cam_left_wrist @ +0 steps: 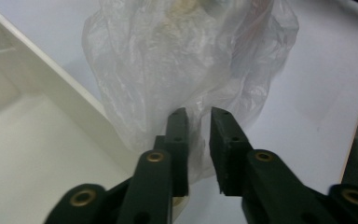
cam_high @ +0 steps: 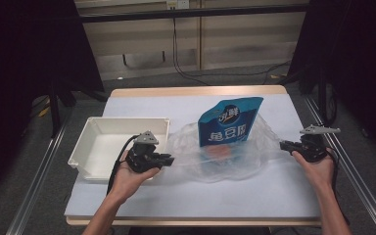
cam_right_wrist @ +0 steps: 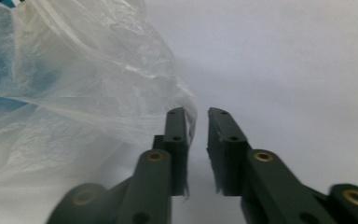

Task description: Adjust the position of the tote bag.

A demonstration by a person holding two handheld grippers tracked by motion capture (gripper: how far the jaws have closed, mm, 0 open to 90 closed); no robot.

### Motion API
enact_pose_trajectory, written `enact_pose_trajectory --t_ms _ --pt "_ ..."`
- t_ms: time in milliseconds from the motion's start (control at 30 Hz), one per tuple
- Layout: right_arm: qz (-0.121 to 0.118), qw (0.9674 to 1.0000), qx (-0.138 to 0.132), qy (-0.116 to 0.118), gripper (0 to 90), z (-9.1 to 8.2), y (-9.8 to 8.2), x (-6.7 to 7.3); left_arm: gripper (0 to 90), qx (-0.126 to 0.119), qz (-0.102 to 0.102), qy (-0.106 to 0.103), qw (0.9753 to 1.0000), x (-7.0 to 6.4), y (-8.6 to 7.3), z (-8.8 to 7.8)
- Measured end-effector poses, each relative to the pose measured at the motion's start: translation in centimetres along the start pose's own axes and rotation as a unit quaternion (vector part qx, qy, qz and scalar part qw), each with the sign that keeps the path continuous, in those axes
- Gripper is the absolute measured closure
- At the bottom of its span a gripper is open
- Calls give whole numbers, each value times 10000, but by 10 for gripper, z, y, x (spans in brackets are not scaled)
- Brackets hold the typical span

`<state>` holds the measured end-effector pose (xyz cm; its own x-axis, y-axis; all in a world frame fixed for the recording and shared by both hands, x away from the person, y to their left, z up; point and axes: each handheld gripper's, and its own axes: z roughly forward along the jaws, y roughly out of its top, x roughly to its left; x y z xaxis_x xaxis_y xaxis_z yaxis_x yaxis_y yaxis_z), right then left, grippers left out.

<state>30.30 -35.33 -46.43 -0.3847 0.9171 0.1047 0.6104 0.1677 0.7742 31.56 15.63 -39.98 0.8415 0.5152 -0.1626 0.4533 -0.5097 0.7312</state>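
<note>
A blue stand-up pouch (cam_high: 231,122), seen from the high view inside a clear plastic bag (cam_high: 215,152) on the desk (cam_high: 191,196), carried the only print in view. Large white Chinese characters ran across its middle band and appeared to read "鱼豆腐"; a smaller white logo of two characters sat above them, too small to read with certainty. Finer print lower on the pouch was blurred behind the plastic.

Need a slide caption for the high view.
Two hand-held grippers flank a clear plastic bag holding a blue pouch, white tray at left.
</note>
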Motion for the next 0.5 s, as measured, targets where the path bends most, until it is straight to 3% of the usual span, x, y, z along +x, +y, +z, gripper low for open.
enact_pose_trajectory --t_ms 300,500 --pt "-164 9989 -408 155 483 -21 8 9 500 -268 -16 24 9996 -2 3 -12" --pt "-117 9978 -626 191 369 -34 15 13 392 -634 -53 166 9978 -3 3 -37"
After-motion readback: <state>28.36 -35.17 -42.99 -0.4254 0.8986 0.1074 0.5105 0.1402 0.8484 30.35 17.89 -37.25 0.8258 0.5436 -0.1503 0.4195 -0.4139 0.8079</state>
